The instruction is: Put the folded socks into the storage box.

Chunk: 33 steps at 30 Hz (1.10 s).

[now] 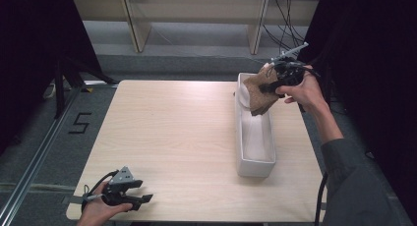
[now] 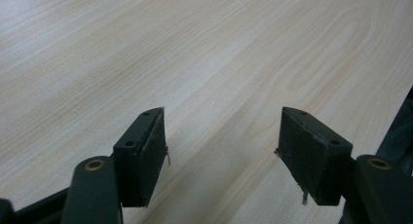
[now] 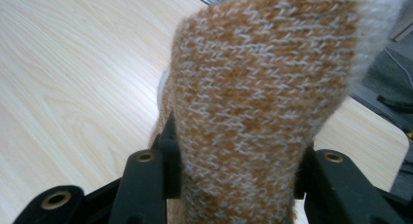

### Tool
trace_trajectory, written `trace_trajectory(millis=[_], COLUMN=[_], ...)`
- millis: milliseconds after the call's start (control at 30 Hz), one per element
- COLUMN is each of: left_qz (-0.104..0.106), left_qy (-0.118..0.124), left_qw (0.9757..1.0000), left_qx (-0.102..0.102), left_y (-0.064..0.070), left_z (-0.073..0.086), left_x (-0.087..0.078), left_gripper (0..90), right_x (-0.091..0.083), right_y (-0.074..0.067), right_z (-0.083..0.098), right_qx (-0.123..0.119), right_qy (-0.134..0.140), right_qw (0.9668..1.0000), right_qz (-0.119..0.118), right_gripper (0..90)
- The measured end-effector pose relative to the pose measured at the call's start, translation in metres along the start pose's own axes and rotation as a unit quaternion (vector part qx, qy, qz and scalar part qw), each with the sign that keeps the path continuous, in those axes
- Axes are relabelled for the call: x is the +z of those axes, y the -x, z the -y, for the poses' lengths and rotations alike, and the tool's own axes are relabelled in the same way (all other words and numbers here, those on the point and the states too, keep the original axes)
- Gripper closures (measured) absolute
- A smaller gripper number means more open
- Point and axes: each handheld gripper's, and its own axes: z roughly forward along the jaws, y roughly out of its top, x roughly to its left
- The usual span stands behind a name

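Down at the near left corner of the table [image 1: 162,132], the left gripper [image 1: 140,199] rests with its jaws apart and nothing between them. Over on the right, the right gripper [image 1: 273,83] clamps a brown knitted sock [image 1: 258,94], held above the far end of the long white tray [image 1: 255,164].

In the right gripper view the knitted sock [image 3: 263,102] hides the pads of the right tongs [image 3: 238,185] and runs off the top edge. In the high view it covers the far end of the white tray [image 1: 255,164].
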Motion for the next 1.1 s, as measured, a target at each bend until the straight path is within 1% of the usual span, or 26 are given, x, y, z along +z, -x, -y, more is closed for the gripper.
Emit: trace_trajectory(millis=[33,133,167,200,233,267,333,367,400,433,500,567,600,633,667,700,733,800,833,867,900,967,1000,1033,1067,1100], left_qz=[0.000,0.001,0.000,0.000,0.002,0.002,0.002,0.000,0.000,0.001,0.004,-0.003,0.001,0.000,0.000,-0.001,-0.001,-0.004,-0.002,-0.002,-0.003,-0.003,-0.003,-0.006,-0.006,-0.012], left_qy=[0.000,0.002,0.000,-0.002,-0.001,-0.001,0.001,0.002,0.002,-0.001,0.001,0.004,0.006,0.002,0.002,0.001,0.001,0.005,0.013,0.013,0.014,0.009,0.009,0.011,0.011,0.011], left_qw=[1.0000,1.0000,1.0000,1.0000,1.0000,1.0000,1.0000,1.0000,1.0000,1.0000,1.0000,1.0000,1.0000,1.0000,1.0000,1.0000,1.0000,1.0000,0.9998,0.9998,0.9998,0.9999,0.9999,0.9999,0.9999,0.9999], left_qx=[0.000,-0.001,-0.002,0.003,0.001,0.001,0.001,-0.009,-0.009,-0.007,-0.003,-0.005,-0.008,-0.003,-0.003,-0.004,-0.004,-0.004,-0.012,-0.012,-0.011,-0.007,-0.007,-0.006,-0.006,-0.001], left_y=[0.000,0.000,0.000,-0.001,-0.001,-0.001,-0.001,0.001,0.001,0.001,0.000,0.001,0.002,0.001,0.001,0.000,0.000,0.000,0.001,0.001,0.001,0.001,0.001,0.001,0.001,0.000], left_z=[0.000,0.000,0.000,0.000,0.000,0.000,0.000,0.001,0.001,0.000,0.000,0.000,0.000,0.000,0.000,0.001,0.001,0.000,0.000,0.000,0.000,0.000,0.000,0.000,0.000,-0.001], left_x=[0.000,0.000,0.000,0.000,0.000,0.000,0.000,0.002,0.002,0.003,0.003,0.001,0.001,0.001,0.001,0.001,0.001,0.000,0.001,0.001,0.001,0.000,0.000,-0.001,-0.001,-0.003], left_gripper=[33.9,33.9,34.0,33.9,33.9,33.9,33.9,33.9,33.9,33.9,33.9,33.9,33.9,33.9,33.9,33.9,33.9,34.1,34.1,34.1,34.4,34.5,34.5,34.5,34.6,34.8], right_x=[0.003,0.007,0.013,0.015,0.018,0.018,0.025,0.029,0.029,0.035,0.038,0.048,0.050,0.053,0.053,0.058,0.059,0.063,0.066,0.066,0.070,0.073,0.073,0.076,0.076,0.078], right_y=[0.003,0.005,0.008,0.008,0.009,0.009,0.009,0.010,0.010,0.010,0.008,0.008,0.008,0.007,0.007,0.004,0.003,-0.001,-0.005,-0.005,-0.009,-0.011,-0.011,-0.015,-0.015,-0.022], right_z=[0.002,0.004,0.007,0.008,0.010,0.010,0.012,0.013,0.013,0.013,0.014,0.015,0.016,0.017,0.017,0.020,0.021,0.024,0.027,0.027,0.032,0.036,0.036,0.041,0.041,0.048], right_qx=[-0.011,-0.012,-0.030,-0.032,-0.041,-0.041,-0.053,-0.065,-0.065,-0.085,-0.086,-0.106,-0.111,-0.116,-0.116,-0.123,-0.126,-0.153,-0.164,-0.164,-0.176,-0.189,-0.189,-0.198,-0.198,-0.214], right_qy=[-0.002,-0.014,-0.024,-0.031,-0.035,-0.035,-0.040,-0.042,-0.042,-0.055,-0.062,-0.075,-0.077,-0.082,-0.082,-0.087,-0.087,-0.086,-0.093,-0.093,-0.098,-0.096,-0.096,-0.096,-0.096,-0.103], right_qw=[0.9999,0.9998,0.9992,0.9989,0.9983,0.9983,0.9976,0.9967,0.9967,0.9944,0.9939,0.9906,0.9900,0.9889,0.9889,0.9875,0.9873,0.9836,0.9812,0.9812,0.9785,0.9765,0.9765,0.9749,0.9749,0.9708], right_qz=[0.007,0.009,0.015,0.017,0.020,0.020,0.020,0.023,0.023,0.031,0.032,0.041,0.039,0.042,0.042,0.045,0.042,0.042,0.042,0.042,0.043,0.037,0.037,0.034,0.034,0.034], right_gripper=[57.7,57.6,57.7,57.6,57.6,57.6,57.5,57.6,57.6,57.6,57.5,57.5,57.5,57.4,57.4,57.2,57.1,56.9,56.7,56.7,56.3,56.1,56.1,55.7,55.7,55.0])
